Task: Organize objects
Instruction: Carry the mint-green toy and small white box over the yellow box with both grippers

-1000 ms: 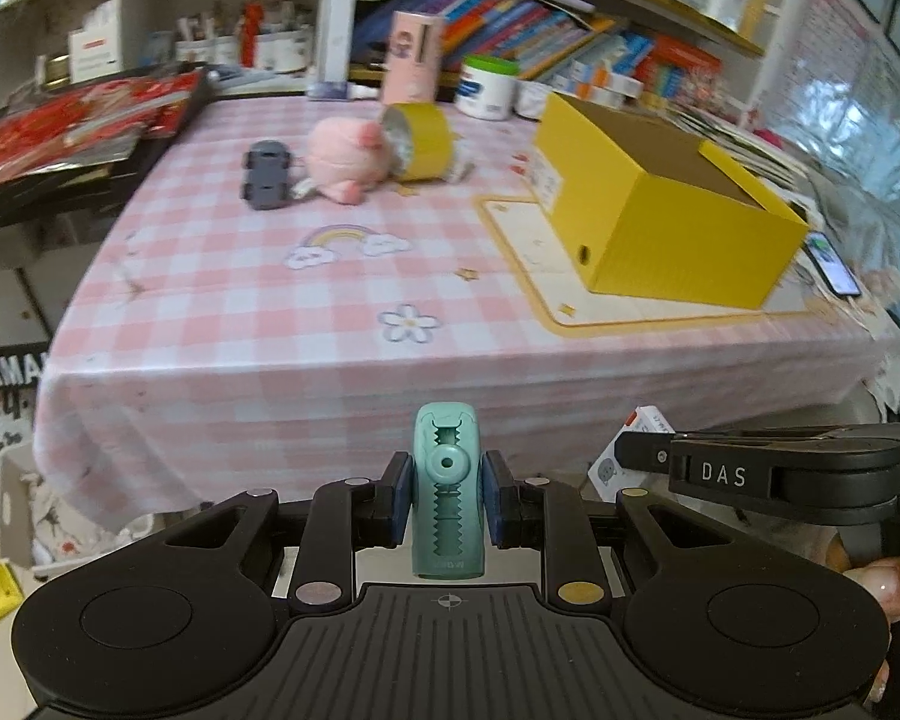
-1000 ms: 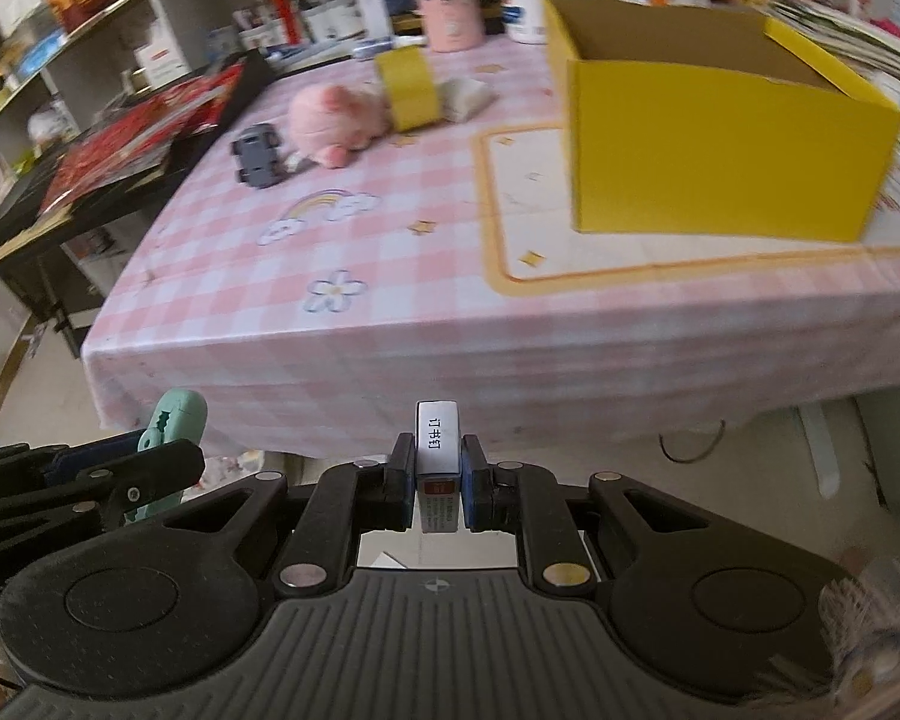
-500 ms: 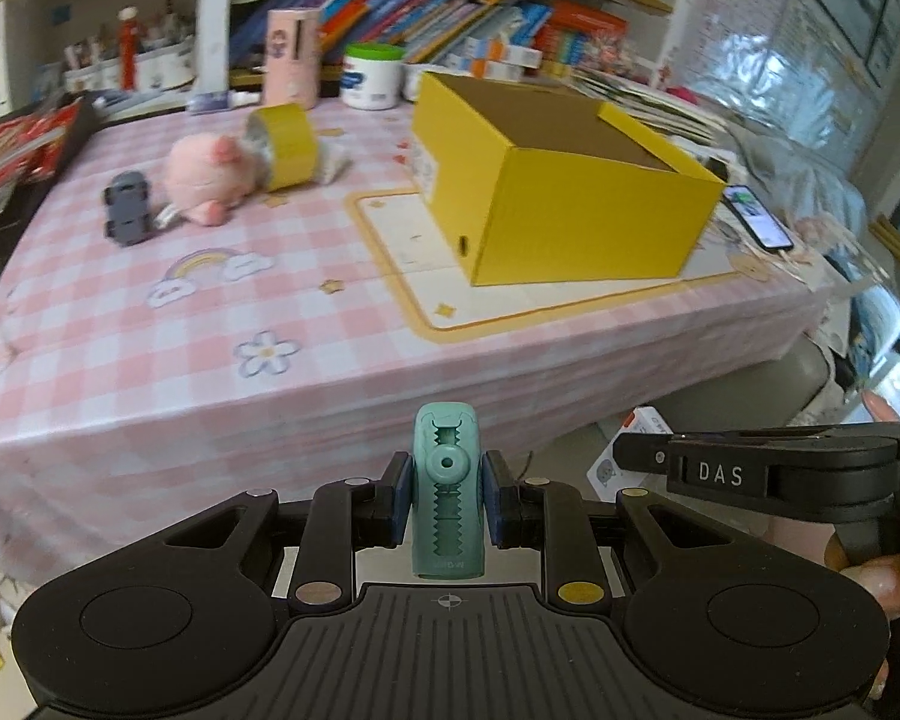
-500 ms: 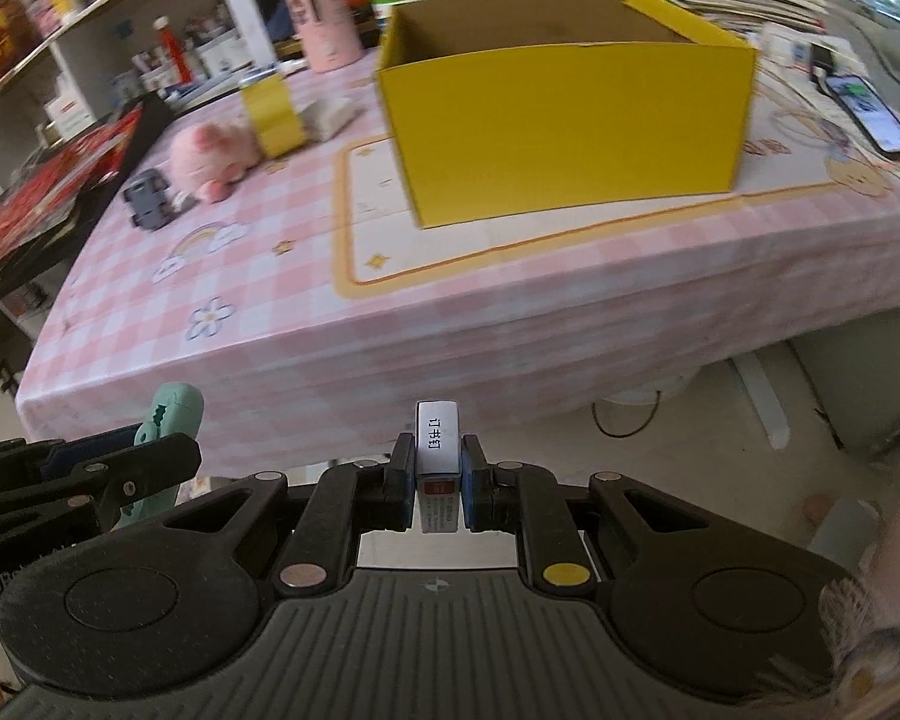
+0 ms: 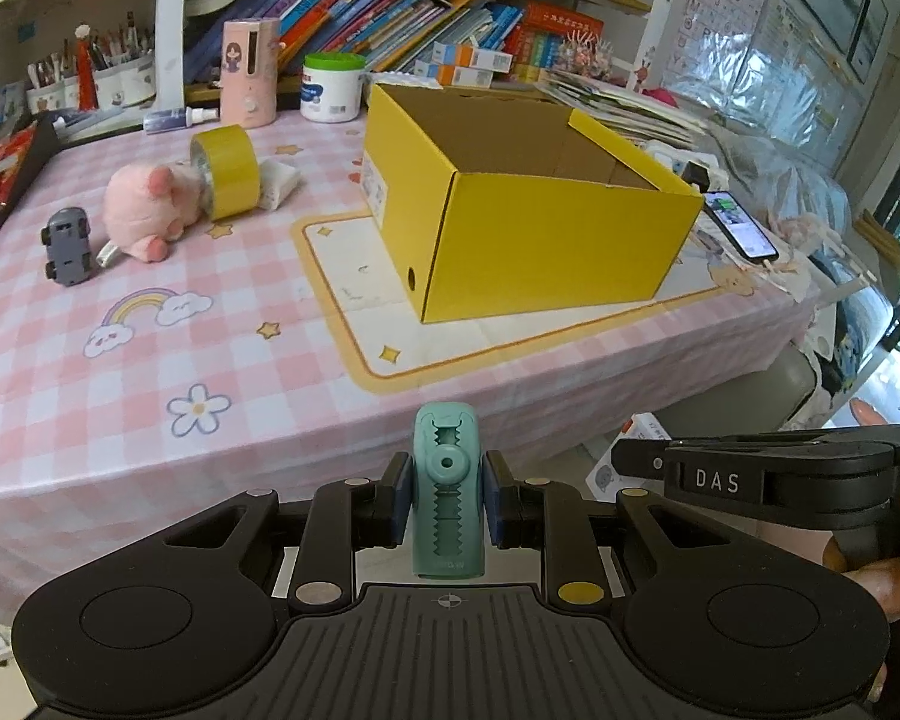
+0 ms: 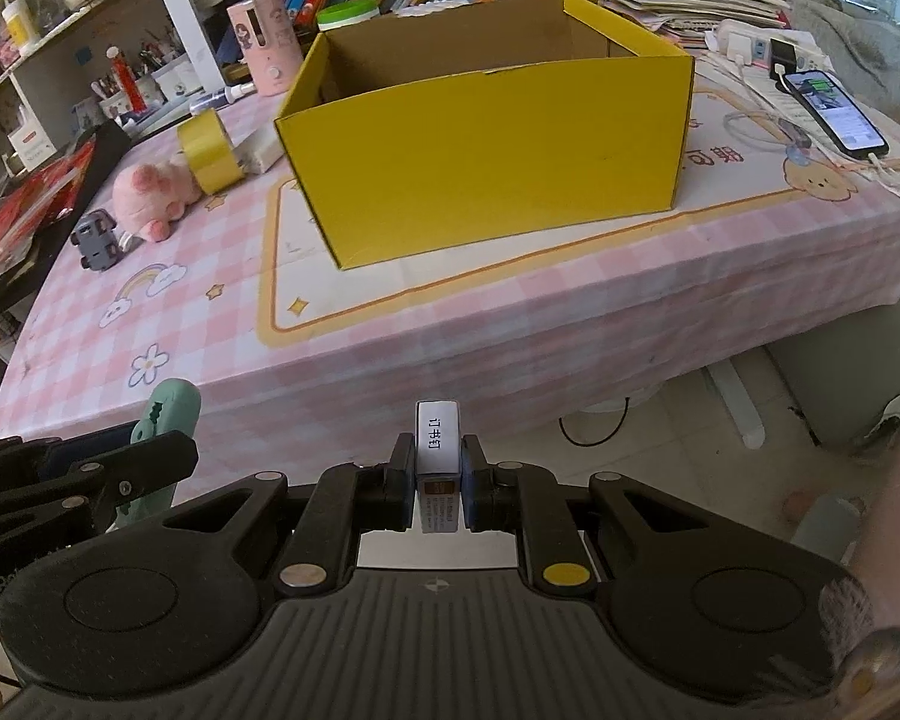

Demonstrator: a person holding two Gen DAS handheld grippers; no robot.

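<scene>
My left gripper (image 5: 447, 495) is shut on a teal toothed clip (image 5: 448, 480), held off the table's near edge. My right gripper (image 6: 439, 477) is shut on a small white staple box (image 6: 438, 462), also short of the table. The open yellow cardboard box (image 5: 534, 222) stands on a white mat on the pink checked table (image 5: 150, 372); it also shows in the right wrist view (image 6: 492, 156), and what I see of its inside is bare. A pink plush pig (image 5: 144, 213), a yellow tape roll (image 5: 225, 171) and a grey toy car (image 5: 66, 246) lie at the far left.
A phone (image 5: 738, 225) on a cable lies right of the box. A pink cylinder (image 5: 249, 72) and a white jar (image 5: 333, 87) stand at the back before bookshelves. The left gripper shows at the left edge of the right wrist view (image 6: 78, 480).
Both grippers have swung right and come closer to the table, so the yellow box now sits more central and larger. Both holds are unchanged.
</scene>
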